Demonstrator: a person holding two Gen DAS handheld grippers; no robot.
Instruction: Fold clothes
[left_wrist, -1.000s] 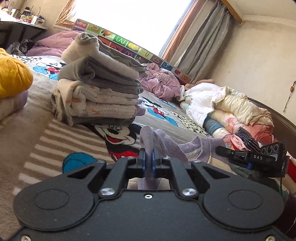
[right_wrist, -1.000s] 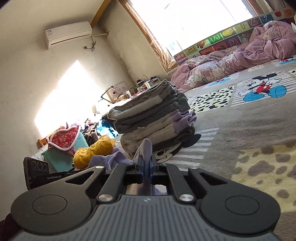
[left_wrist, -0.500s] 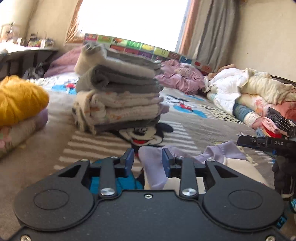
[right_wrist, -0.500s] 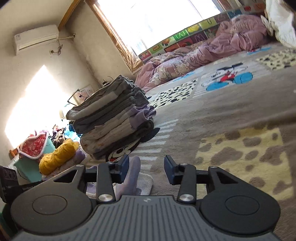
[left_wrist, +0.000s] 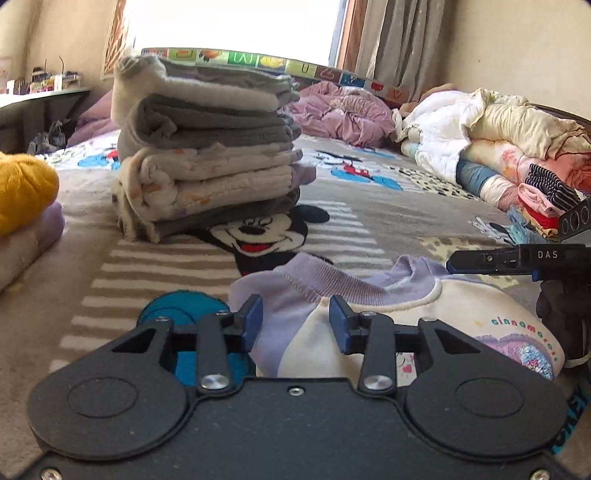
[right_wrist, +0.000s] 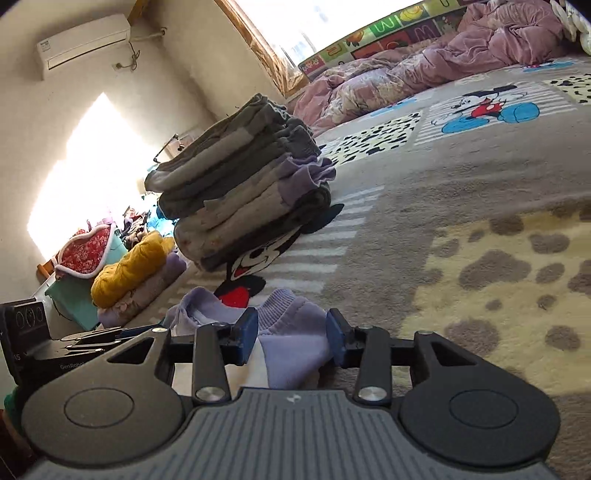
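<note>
Lying crumpled on the blanket (left_wrist: 369, 229) near its front edge, in front of the stack (left_wrist: 207, 147), the top (left_wrist: 424, 317) is soft, light fleece that will sag and bunch when lifted. The left gripper (left_wrist: 295, 323) is opening with a purple cuff loose between its jaws; the right gripper (right_wrist: 290, 334) stands released around another cuff, pads not pressing. Ribbed hems and shoulder seams look the firmest holds.

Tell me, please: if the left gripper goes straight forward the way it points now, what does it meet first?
Most likely the lilac-and-cream sweatshirt lying between the opening pads of the left gripper. Its ribbed collar is directly ahead; the folded stack stands farther back.
</note>
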